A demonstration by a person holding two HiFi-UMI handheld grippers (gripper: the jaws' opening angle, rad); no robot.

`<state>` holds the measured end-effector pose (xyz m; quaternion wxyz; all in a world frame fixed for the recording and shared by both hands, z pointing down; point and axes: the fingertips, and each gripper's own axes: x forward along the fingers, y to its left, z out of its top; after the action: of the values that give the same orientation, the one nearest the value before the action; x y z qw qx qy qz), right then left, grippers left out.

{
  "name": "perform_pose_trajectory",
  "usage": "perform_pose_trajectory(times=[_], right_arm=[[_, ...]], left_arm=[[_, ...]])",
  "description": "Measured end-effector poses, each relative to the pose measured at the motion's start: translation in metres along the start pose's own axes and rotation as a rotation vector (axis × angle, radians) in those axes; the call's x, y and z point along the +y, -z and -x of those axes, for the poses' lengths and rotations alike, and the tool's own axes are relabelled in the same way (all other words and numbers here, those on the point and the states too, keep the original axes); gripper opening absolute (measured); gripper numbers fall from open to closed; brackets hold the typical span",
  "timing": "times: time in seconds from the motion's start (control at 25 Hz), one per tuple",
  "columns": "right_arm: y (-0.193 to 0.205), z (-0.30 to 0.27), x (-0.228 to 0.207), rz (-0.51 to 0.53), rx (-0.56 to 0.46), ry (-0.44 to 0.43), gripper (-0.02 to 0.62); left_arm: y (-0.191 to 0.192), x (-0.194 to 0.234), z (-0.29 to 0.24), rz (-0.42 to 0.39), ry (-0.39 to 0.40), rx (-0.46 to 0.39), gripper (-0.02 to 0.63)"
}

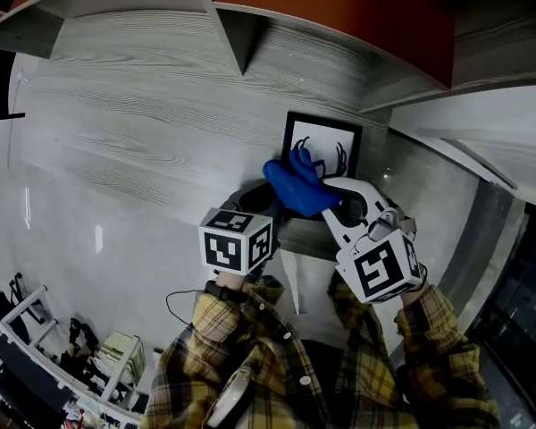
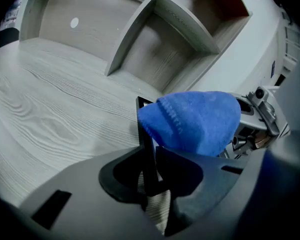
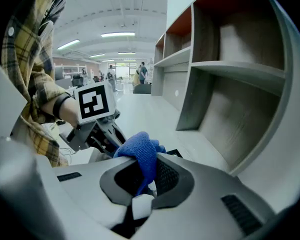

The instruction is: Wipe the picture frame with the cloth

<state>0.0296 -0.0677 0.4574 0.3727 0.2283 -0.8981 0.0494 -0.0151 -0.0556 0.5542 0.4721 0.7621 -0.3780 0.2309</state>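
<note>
A black picture frame (image 1: 322,143) with a line drawing stands on the grey wood-grain surface. My left gripper (image 1: 253,197) is shut on its left edge; in the left gripper view that thin black edge (image 2: 147,149) runs upright between the jaws. My right gripper (image 1: 336,197) is shut on a bunched blue cloth (image 1: 297,186), which lies against the lower left of the frame's face. In the right gripper view the cloth (image 3: 140,151) bulges out of the jaws, with a frame corner (image 3: 175,153) just beyond it. The cloth (image 2: 195,120) hides most of the frame from the left gripper's camera.
Grey shelf dividers (image 1: 237,36) with orange-red back panels rise behind the frame. A white wall panel (image 1: 491,132) borders the right side. The wood-grain top (image 1: 125,123) stretches away to the left. Plaid sleeves (image 1: 241,329) fill the bottom of the head view.
</note>
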Motion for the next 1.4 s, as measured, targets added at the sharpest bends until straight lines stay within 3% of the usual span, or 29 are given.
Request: perform_pose_trajectory(times=[0.24,0.52,1.08,1.4], right_arm=[[0.021,-0.047,0.034,0.045,0.064,-0.06,0.034],[0.05,-0.071,0.037,0.189,0.156,-0.028,0.032],[0.09,-0.039,0.015,0.219,0.263,0.041,0.032],[0.12,-0.007,-0.005,0.204,0.339,0.123,0.032]], left_arm=[[0.015,0.001,0.005,-0.016,0.001,0.046,0.084],[0.016,0.001,0.006,-0.001,0.028,0.036,0.08],[0.018,0.004,0.004,0.023,0.054,0.045,0.084],[0.018,0.003,0.004,0.029,0.058,0.045,0.084]])
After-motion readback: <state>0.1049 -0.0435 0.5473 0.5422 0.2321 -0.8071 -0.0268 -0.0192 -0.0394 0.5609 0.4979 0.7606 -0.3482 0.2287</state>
